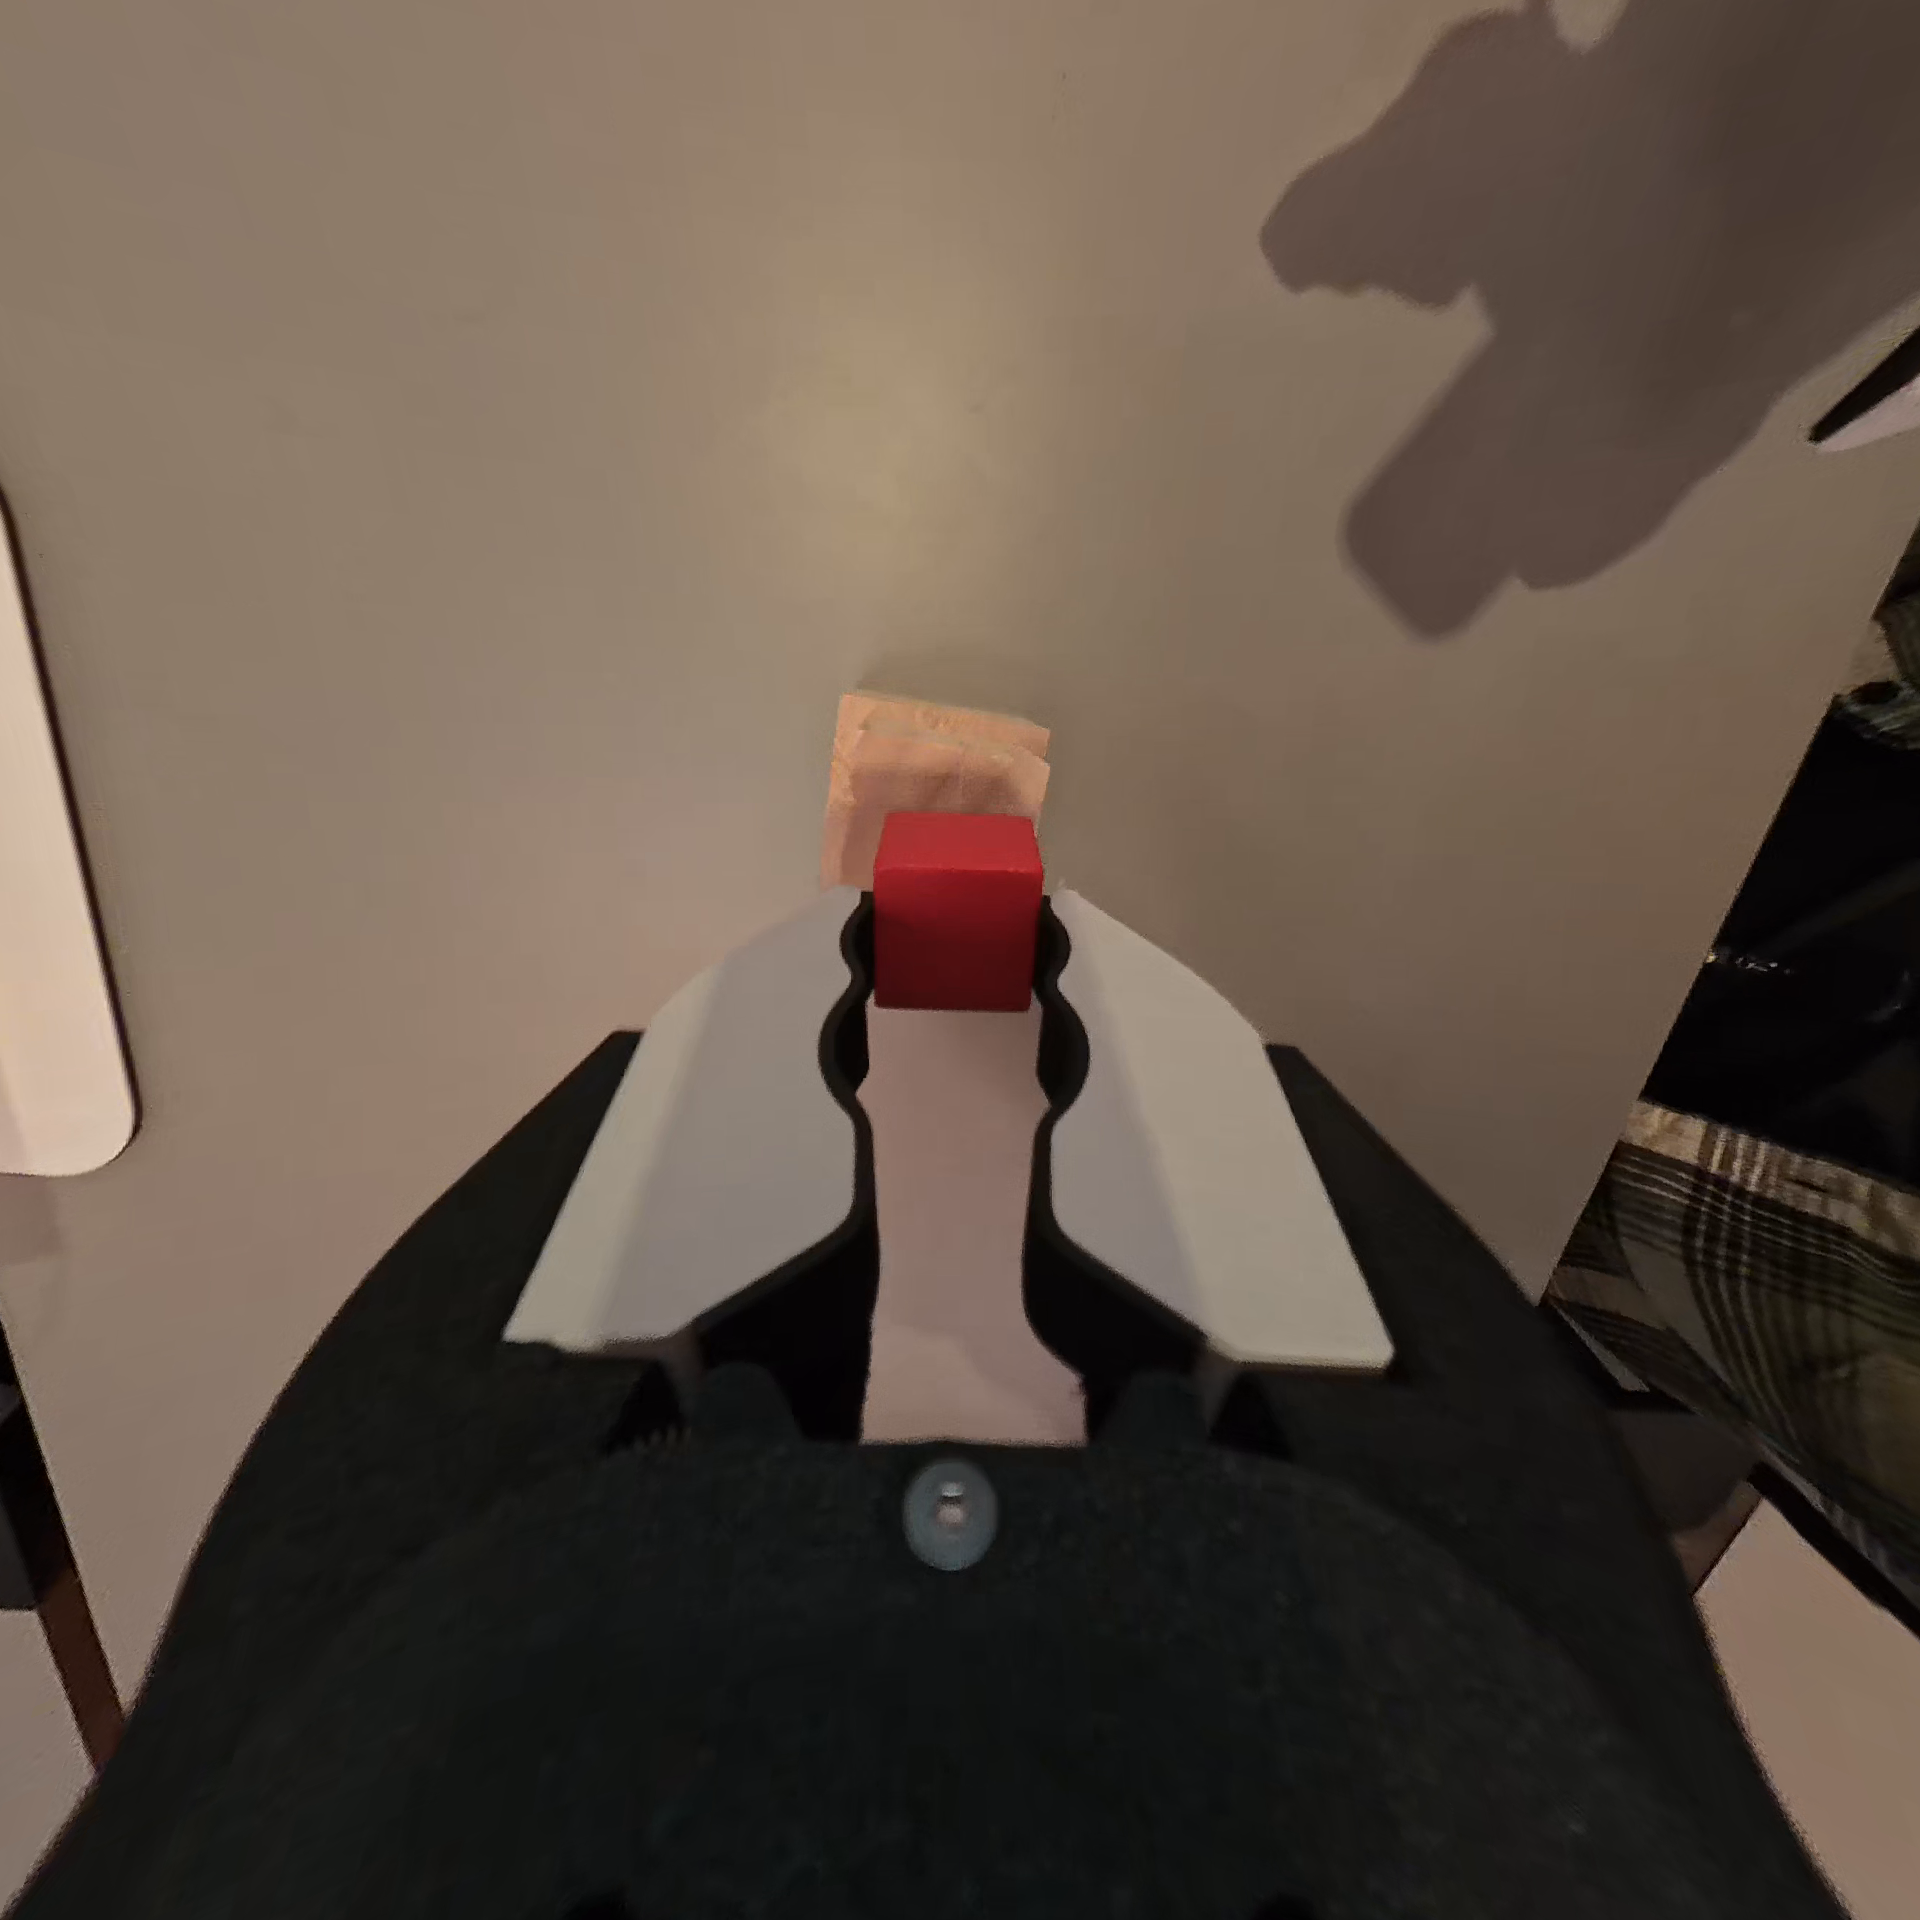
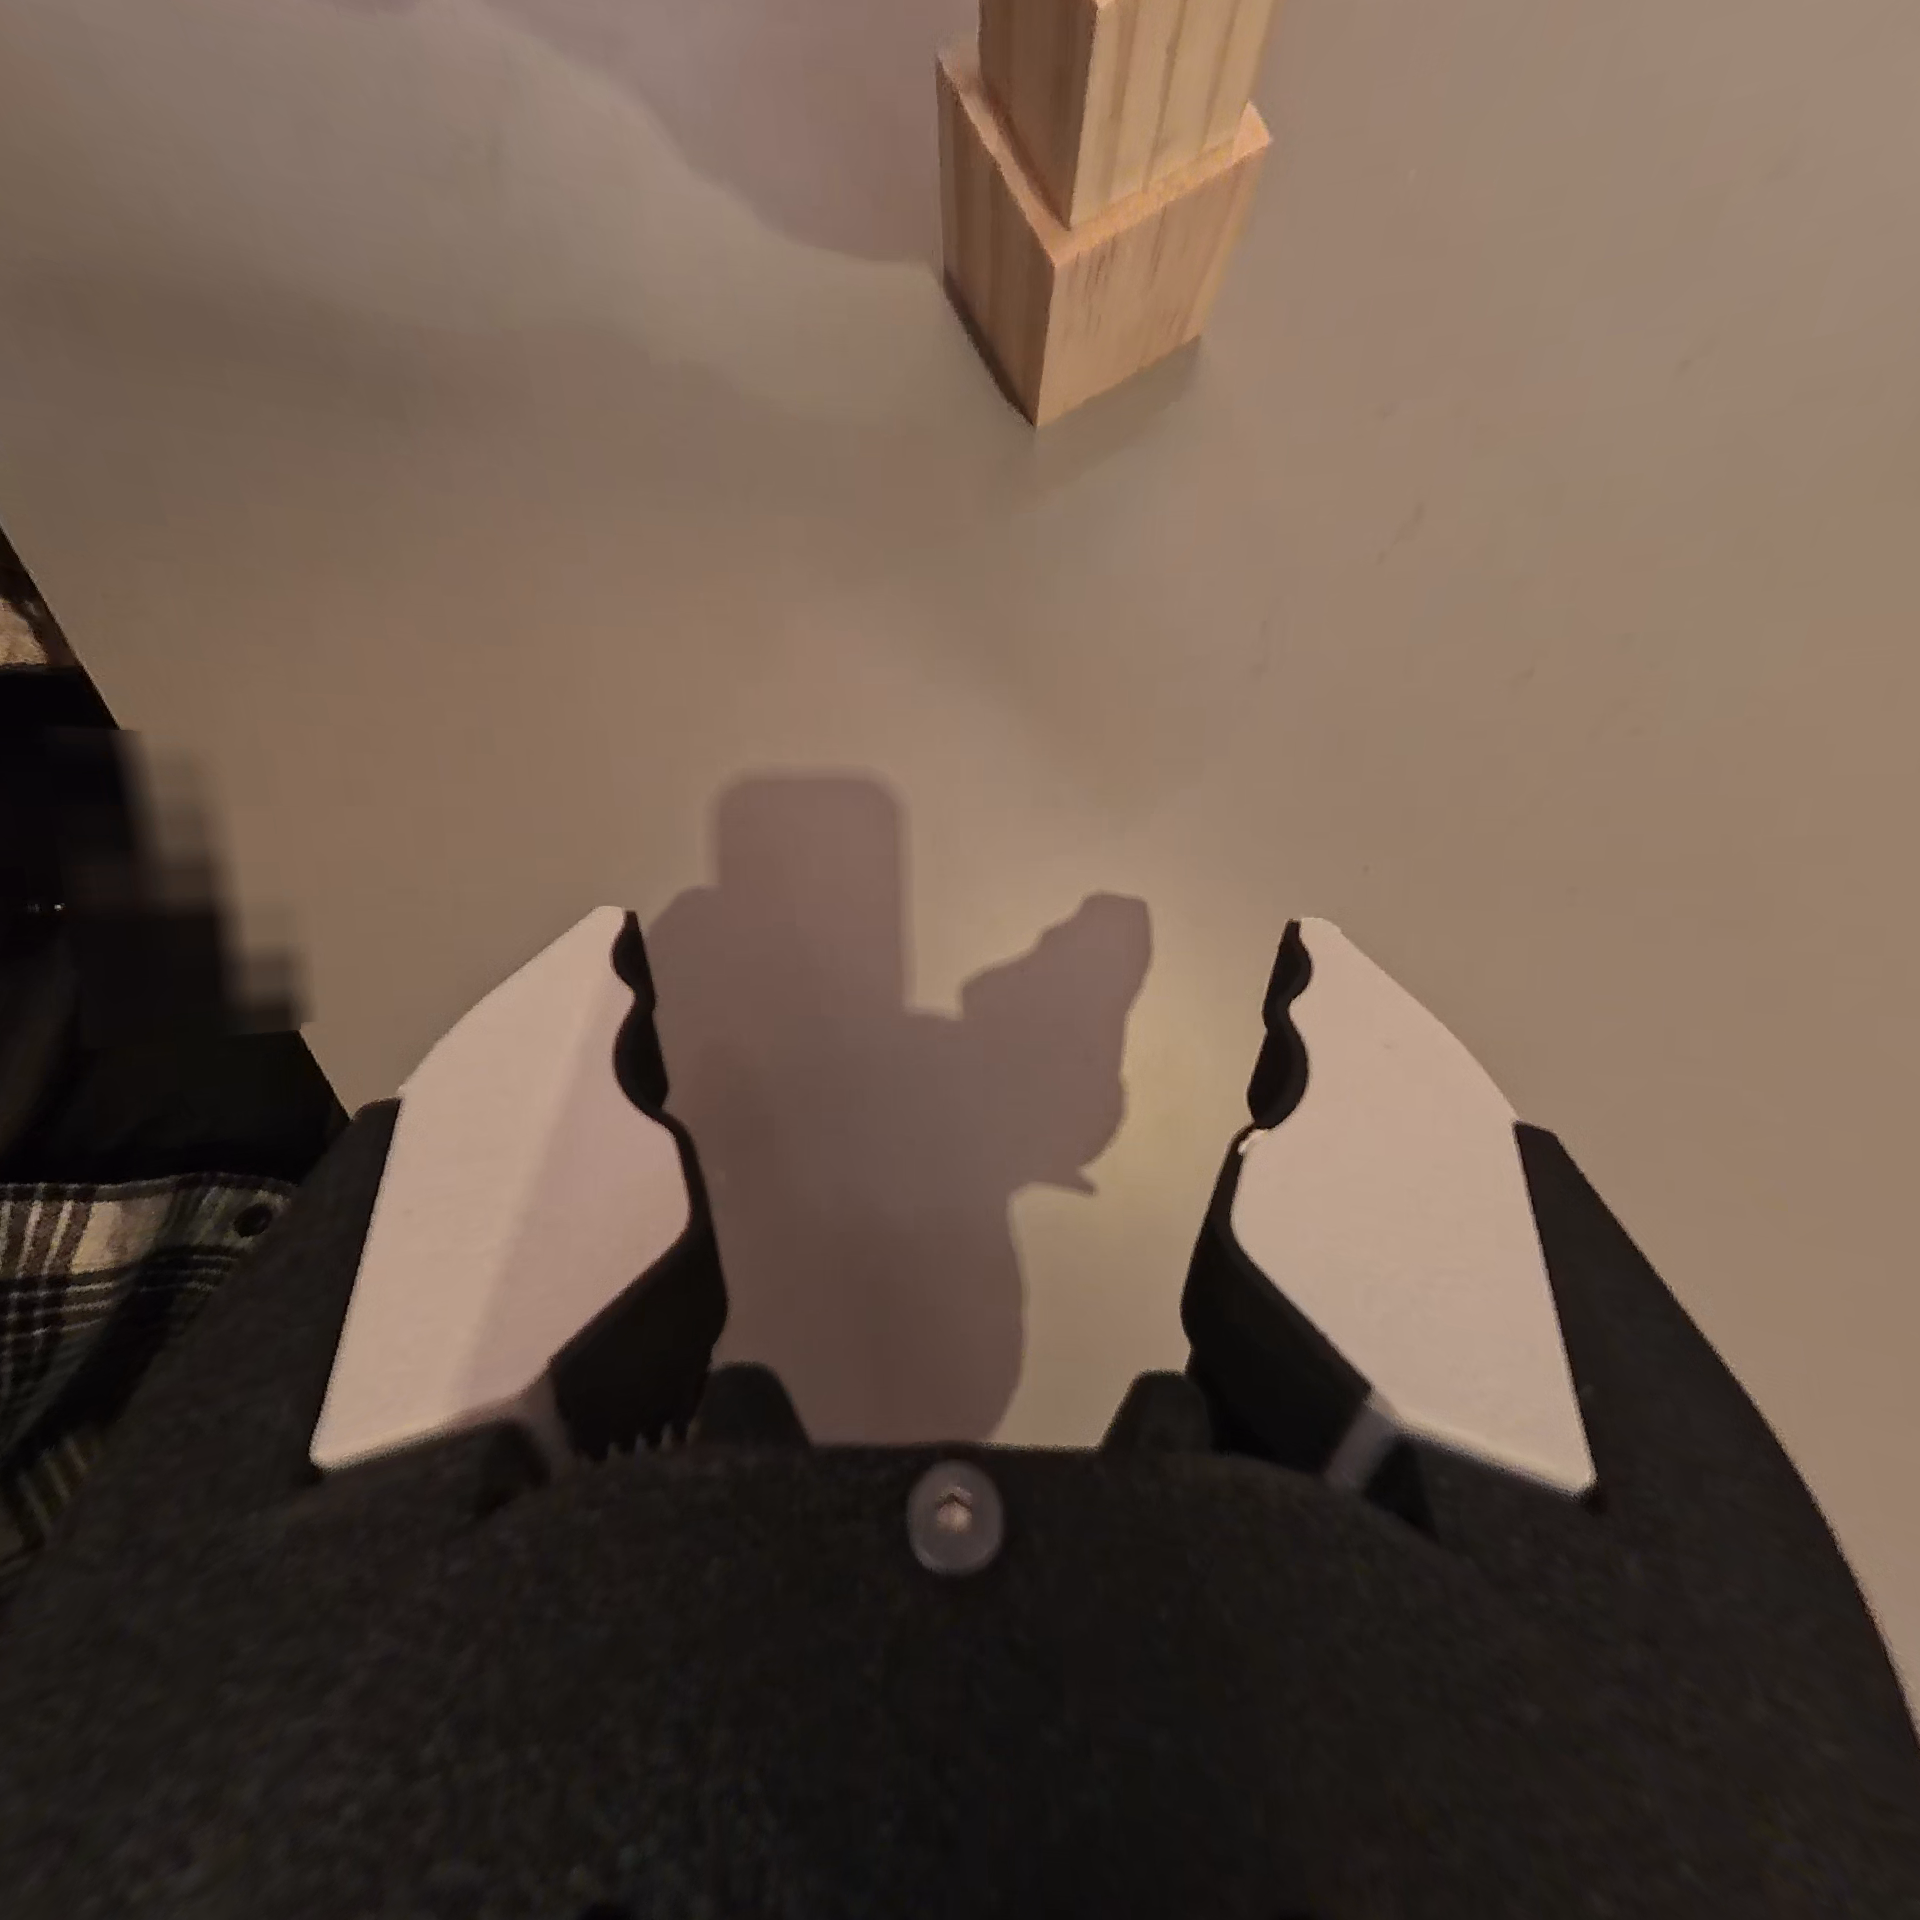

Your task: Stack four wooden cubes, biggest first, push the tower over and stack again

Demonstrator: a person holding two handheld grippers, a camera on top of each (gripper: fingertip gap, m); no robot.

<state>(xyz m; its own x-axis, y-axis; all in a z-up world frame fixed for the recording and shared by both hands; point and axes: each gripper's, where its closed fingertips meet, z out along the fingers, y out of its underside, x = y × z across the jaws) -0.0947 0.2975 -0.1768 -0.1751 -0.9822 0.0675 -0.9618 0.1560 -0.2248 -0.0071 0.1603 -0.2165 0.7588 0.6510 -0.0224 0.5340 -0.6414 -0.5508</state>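
My left gripper point(image 1: 956, 920) is shut on a small red cube point(image 1: 956, 909) and holds it just above and in front of a stack of pale wooden cubes point(image 1: 935, 774), seen from above. In the right wrist view the same stack point(image 2: 1107, 197) stands at the top: a large wooden cube at the bottom with smaller ones on it, the top cut off by the frame. My right gripper point(image 2: 961, 997) is open and empty, well back from the stack, above the table.
The pale grey table point(image 2: 416, 468) carries the stack. Its edge and a person's plaid sleeve point(image 1: 1766, 1226) show at the right of the left wrist view. A white board point(image 1: 42, 935) lies at the left. Shadows of the grippers fall on the table. Tip to tip, the grippers are about 15 cm apart.
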